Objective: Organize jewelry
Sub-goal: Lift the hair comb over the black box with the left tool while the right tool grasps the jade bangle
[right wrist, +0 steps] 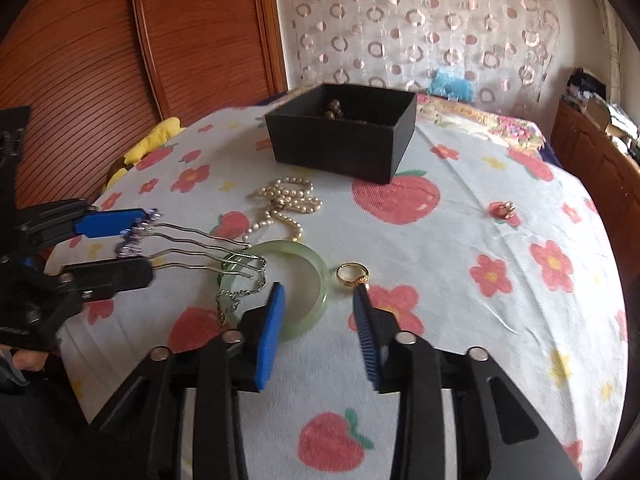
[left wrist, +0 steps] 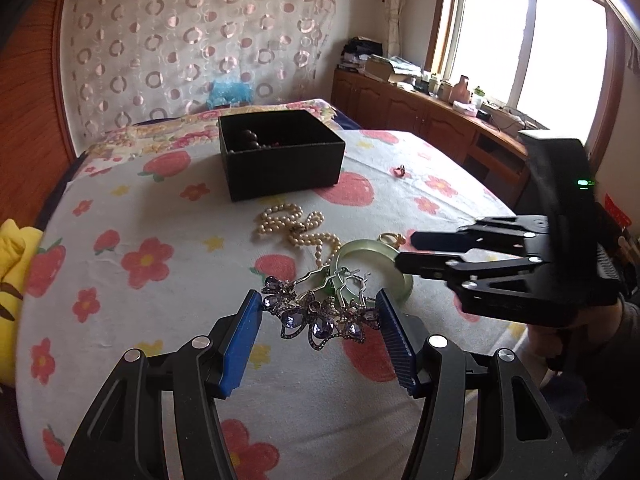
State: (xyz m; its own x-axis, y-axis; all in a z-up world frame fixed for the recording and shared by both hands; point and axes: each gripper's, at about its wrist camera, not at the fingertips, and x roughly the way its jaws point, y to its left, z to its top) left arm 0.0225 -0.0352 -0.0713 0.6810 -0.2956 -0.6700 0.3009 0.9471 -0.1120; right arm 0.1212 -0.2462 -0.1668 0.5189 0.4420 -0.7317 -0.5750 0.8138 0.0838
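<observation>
My left gripper [left wrist: 318, 322] is shut on a purple jewelled hairpin [left wrist: 316, 314], gripping its ornament; the silver prongs [right wrist: 200, 246] reach over a green jade bangle [right wrist: 308, 292]. The left gripper also shows in the right wrist view [right wrist: 128, 246]. My right gripper [right wrist: 320, 304] is open and empty, just above the bangle's right side, next to a gold ring [right wrist: 352, 274]. A pearl necklace [left wrist: 296, 228] lies between the bangle and a black open box [left wrist: 280, 152] that holds dark beads. A small red ring [right wrist: 504, 210] lies to the right.
Everything lies on a bed with a white flowered sheet [right wrist: 500, 320]. A silver chain [right wrist: 236, 300] lies by the bangle. A yellow cushion [left wrist: 12, 280] sits at the bed's left edge. A wooden cabinet [left wrist: 420, 116] stands under the window.
</observation>
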